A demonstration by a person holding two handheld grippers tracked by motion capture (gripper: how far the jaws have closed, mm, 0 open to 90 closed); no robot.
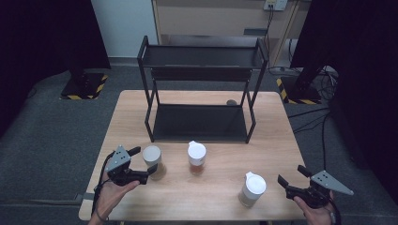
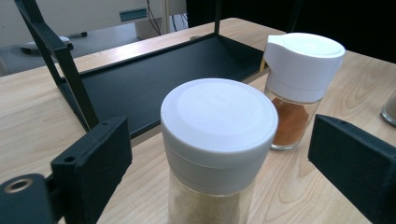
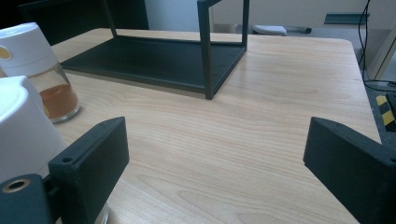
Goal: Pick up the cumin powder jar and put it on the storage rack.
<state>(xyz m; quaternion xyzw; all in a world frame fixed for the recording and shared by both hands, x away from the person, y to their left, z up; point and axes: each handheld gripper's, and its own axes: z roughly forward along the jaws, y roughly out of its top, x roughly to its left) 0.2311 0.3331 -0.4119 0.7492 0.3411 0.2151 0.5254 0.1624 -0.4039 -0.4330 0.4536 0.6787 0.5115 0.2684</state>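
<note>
Here, left tongs [image 2: 215, 154] stood spread w/ pale-powder jar [image 2: 217, 154] between jaws, pads not touching, near front-left of wood surface [image 1: 220, 187]. Glass jar [image 2: 299, 88] w/ orange spice beside it; smooth round white caps. Right tongs [image 3: 215, 158] spread, empty.

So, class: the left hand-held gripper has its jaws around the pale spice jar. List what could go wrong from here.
1. The left hand-held gripper straddles the pale spice jar with gaps on both sides; a lopsided closing could tip the tall jar.
2. The orange spice jar stands close by; a wide swing might knock it.
3. The rack has thin posts just behind; lifting the jar toward the shelf could clip one.
</note>
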